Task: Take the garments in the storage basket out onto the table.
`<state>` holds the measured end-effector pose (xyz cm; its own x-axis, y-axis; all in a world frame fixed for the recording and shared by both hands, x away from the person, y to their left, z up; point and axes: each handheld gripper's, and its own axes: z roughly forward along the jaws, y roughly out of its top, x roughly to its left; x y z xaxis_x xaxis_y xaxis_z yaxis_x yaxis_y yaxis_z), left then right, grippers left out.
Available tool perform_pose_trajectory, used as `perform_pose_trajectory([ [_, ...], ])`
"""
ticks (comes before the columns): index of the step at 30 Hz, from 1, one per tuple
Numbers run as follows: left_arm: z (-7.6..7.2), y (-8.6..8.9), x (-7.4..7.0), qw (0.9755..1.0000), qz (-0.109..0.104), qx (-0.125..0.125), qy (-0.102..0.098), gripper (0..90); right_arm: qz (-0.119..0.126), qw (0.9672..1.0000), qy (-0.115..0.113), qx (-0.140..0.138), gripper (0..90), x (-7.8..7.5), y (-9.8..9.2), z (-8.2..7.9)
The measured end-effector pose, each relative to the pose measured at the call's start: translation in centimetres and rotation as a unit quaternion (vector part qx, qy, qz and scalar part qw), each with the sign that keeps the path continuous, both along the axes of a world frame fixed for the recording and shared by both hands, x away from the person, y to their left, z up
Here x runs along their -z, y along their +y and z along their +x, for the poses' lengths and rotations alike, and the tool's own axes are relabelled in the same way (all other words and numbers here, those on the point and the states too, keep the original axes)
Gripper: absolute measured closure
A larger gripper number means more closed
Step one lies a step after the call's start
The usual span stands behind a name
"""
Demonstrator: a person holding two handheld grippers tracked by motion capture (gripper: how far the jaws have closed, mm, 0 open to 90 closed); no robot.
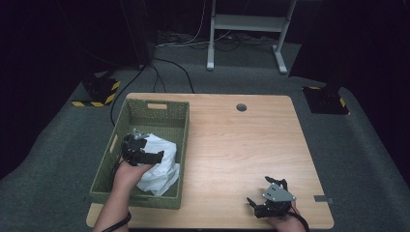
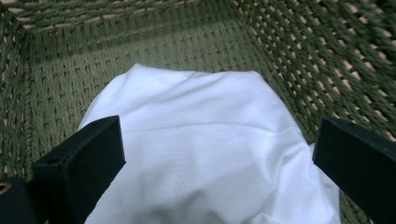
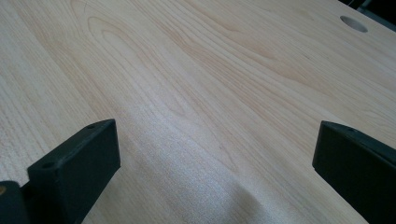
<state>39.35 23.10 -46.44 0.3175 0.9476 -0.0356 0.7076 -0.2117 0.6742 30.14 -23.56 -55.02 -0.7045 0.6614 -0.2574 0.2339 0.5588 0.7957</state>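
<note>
A crumpled white cloth [image 1: 162,166] lies inside the green woven basket [image 1: 159,107] at the table's left. My left gripper [image 1: 145,151] hovers over the cloth inside the basket, jaws wide open. In the left gripper view the white cloth [image 2: 201,140] spreads between the two black jaws, and none of it is pinched. My right gripper [image 1: 261,205] rests low near the table's front right edge, open. In the right gripper view bare wood lies between its jaws.
The wooden table [image 1: 241,145] has a round cable hole [image 1: 241,107] near its far edge, seen also as the hole [image 3: 353,23]. The basket wall [image 2: 327,56] rises close to the cloth. A white desk frame [image 1: 246,29] and cables stand on the floor beyond.
</note>
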Motion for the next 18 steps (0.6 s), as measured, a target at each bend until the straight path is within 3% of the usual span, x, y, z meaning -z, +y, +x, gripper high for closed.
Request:
perform_pose_trajectory([
  [5,0.6,0.5,0.5,0.9997,0.007,-0.01,0.022,2.3,0.0,1.0,0.0,-0.001,0.2,0.0,0.0,0.0],
  [9,1.0,1.0,0.9,0.9992,-0.004,-0.019,0.036,2.3,0.0,1.0,0.0,0.0,0.2,0.0,0.0,0.0],
  [11,1.0,1.1,0.9,0.9989,-0.01,-0.021,0.04,2.4,-0.001,1.0,0.0,0.0,0.2,0.0,0.0,0.0],
  [18,1.4,1.6,1.3,0.9982,0.0,-0.028,0.053,2.5,-0.006,1.0,0.0,0.0,0.2,0.0,0.1,0.0],
])
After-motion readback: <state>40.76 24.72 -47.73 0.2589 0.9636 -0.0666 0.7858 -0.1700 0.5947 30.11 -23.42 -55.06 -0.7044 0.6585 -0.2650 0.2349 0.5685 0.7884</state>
